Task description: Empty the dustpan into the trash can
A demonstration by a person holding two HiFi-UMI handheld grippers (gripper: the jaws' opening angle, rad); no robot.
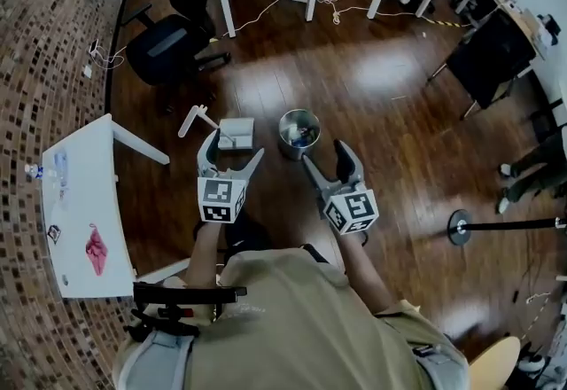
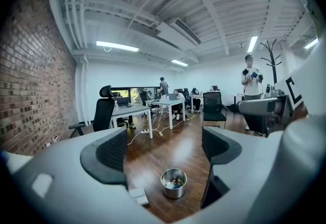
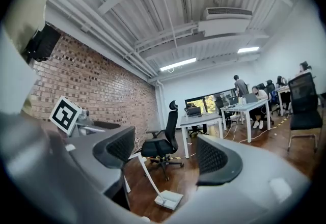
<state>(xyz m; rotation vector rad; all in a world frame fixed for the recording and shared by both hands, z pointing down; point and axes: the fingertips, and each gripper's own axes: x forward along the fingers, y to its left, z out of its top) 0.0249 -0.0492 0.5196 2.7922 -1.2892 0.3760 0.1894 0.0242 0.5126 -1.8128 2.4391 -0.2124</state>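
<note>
Dark wooden floor (image 1: 381,105) of an open office fills the head view, with a white table (image 1: 84,202) at the left and a black office chair (image 1: 168,38) beyond it; a round metal trash can (image 1: 287,145) stands on the floor ahead of the person, holding a small heap of mixed scraps whose kind cannot be made out; the white dustpan (image 1: 236,130) lies on the floor just beside the can, at its left, with its handle slanting away to the left and nothing gripping it; the left gripper (image 1: 232,154) and the right gripper (image 1: 326,163) are held side by side, nearer the person than can and pan, both released. Left gripper view: jaws spread wide with nothing between the pads; the can shows on the floor in the gap, with coloured litter in its bottom; only a corner of the dustpan appears, the rest cut off by the left jaw. Right gripper view: jaws likewise apart and empty; the dustpan rests flat on the floor, its long handle rising at a slant towards the chair.
</note>
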